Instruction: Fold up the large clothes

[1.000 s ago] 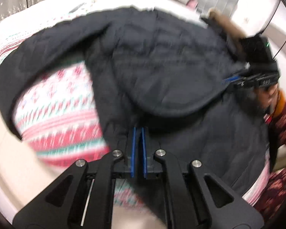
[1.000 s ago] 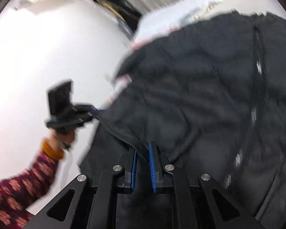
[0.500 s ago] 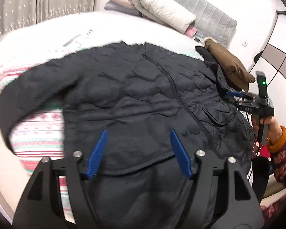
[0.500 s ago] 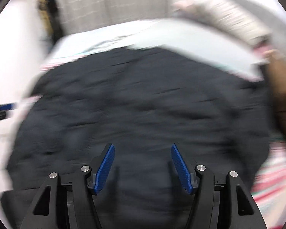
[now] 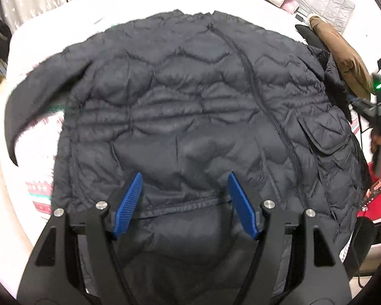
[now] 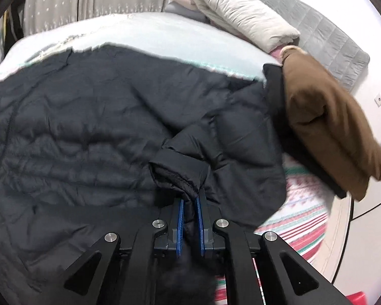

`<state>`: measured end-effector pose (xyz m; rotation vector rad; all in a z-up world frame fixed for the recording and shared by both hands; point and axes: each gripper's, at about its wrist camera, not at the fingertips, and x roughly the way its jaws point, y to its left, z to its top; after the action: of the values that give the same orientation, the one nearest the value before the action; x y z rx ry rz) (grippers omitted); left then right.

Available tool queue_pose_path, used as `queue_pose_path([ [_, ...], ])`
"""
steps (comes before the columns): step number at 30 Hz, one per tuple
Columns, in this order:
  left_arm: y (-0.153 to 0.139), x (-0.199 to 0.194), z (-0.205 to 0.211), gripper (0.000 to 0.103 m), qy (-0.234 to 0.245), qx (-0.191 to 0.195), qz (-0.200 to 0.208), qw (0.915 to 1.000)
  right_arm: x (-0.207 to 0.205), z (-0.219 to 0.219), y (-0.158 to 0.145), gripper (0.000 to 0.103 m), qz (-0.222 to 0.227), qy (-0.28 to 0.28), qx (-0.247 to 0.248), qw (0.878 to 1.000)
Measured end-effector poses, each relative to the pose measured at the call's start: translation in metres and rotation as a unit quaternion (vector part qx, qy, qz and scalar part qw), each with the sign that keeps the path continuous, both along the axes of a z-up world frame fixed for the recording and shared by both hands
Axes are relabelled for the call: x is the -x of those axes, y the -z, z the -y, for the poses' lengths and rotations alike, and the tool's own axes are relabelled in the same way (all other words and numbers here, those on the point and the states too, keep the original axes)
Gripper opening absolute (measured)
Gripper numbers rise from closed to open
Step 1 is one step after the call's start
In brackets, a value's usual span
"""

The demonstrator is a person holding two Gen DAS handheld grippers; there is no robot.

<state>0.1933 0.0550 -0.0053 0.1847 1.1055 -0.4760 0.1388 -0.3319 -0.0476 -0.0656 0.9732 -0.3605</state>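
Black jacket (image 5: pixel 190 106) cuff hides pinched in right gripper (image 6: pixel 189 211); left gripper (image 5: pixel 185 200) gapes empty

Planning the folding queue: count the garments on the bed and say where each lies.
2. The black quilted jacket lies spread across the bed, its sleeve cuff pinched in the right gripper. A folded brown garment sits at its far right edge. Others may be hidden.
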Motion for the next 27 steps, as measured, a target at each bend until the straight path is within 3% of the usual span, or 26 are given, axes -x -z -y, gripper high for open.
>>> queue_pose_path([
  [8,-0.017,-0.003,0.056,0.071,0.027,0.038,0.029,0.9985,0.020,0.052,-0.146,0.006,0.114,0.009,0.090,0.989],
  [13,-0.015,0.004,0.093,0.071,0.055,0.061,0.036,0.9960,0.018,0.133,-0.204,0.006,0.131,0.090,0.166,0.973],
  [15,-0.011,0.006,0.103,0.071,0.067,0.060,0.040,0.9951,0.012,0.174,-0.202,0.006,0.107,0.133,0.199,0.965],
  [18,-0.005,0.008,0.108,0.071,0.073,0.044,0.041,0.9955,0.004,0.234,-0.176,0.006,0.044,0.195,0.227,0.953],
  [21,-0.001,0.008,0.099,0.071,0.068,0.026,0.048,0.9962,0.013,0.284,-0.142,0.007,-0.008,0.252,0.211,0.945],
  [25,0.000,0.006,0.067,0.071,0.047,0.000,0.057,0.9973,0.031,0.284,-0.129,0.015,0.037,0.242,0.119,0.962],
  [26,-0.001,0.005,0.058,0.071,0.039,-0.007,0.059,0.9975,0.035,0.276,-0.127,0.024,0.050,0.228,0.097,0.968],
  [27,-0.001,0.005,0.050,0.071,0.032,-0.013,0.060,0.9976,0.041,0.266,-0.126,0.041,0.063,0.211,0.073,0.973],
])
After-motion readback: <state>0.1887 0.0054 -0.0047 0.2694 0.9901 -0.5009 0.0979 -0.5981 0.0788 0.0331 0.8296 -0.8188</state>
